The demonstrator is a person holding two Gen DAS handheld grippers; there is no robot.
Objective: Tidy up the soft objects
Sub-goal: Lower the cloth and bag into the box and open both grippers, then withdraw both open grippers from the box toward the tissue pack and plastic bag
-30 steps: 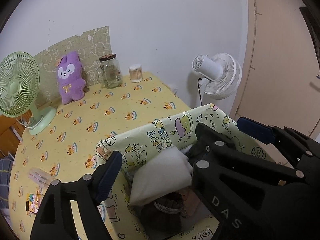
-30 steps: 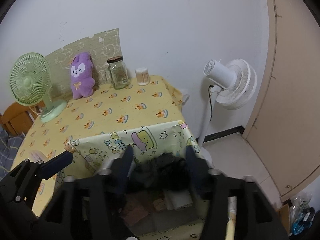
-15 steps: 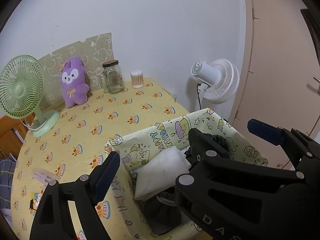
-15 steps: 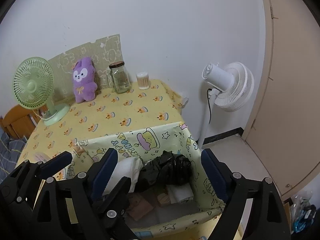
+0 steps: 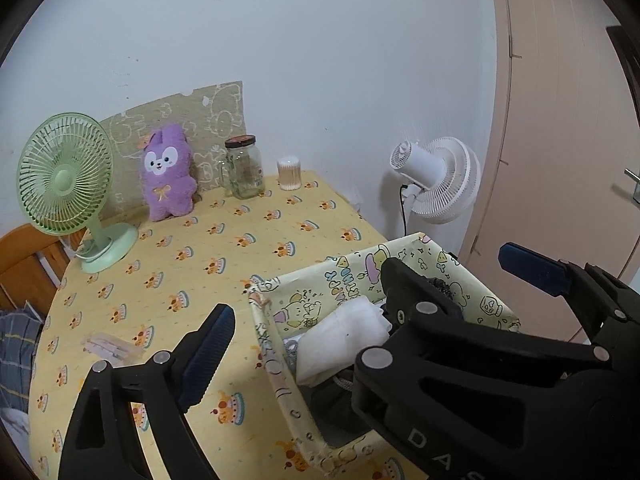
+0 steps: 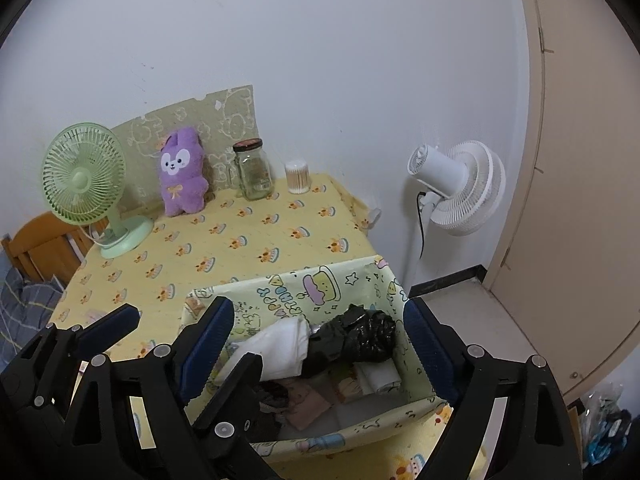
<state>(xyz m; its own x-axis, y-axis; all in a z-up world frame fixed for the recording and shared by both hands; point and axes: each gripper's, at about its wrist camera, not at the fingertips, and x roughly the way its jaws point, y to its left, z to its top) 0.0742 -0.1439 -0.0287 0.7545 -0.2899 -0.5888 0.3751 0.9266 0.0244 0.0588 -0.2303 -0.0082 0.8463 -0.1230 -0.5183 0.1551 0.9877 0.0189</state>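
Observation:
A yellow cartoon-print fabric box [image 6: 320,284] [image 5: 352,280] stands at the table's near right corner. It holds a white folded cloth [image 6: 276,348] [image 5: 344,336], a crumpled black bag [image 6: 356,336] and several smaller soft items. My right gripper [image 6: 316,344] is open and empty, raised above the box. My left gripper [image 5: 372,292] is open and empty, with its jaws either side of the box; the right gripper's black body hides part of the box in the left wrist view. A purple plush rabbit [image 6: 182,178] [image 5: 166,174] leans upright at the table's back.
A green desk fan [image 6: 86,176] stands at the back left. A glass jar [image 6: 252,170] and a cotton swab tub [image 6: 298,176] stand at the back. A white floor fan [image 6: 460,188] stands right of the table. A small clear packet [image 5: 108,346] lies at the left.
The right gripper opened and let go of the black bag, which now lies in the box. Both grippers rose and pulled back from the box.

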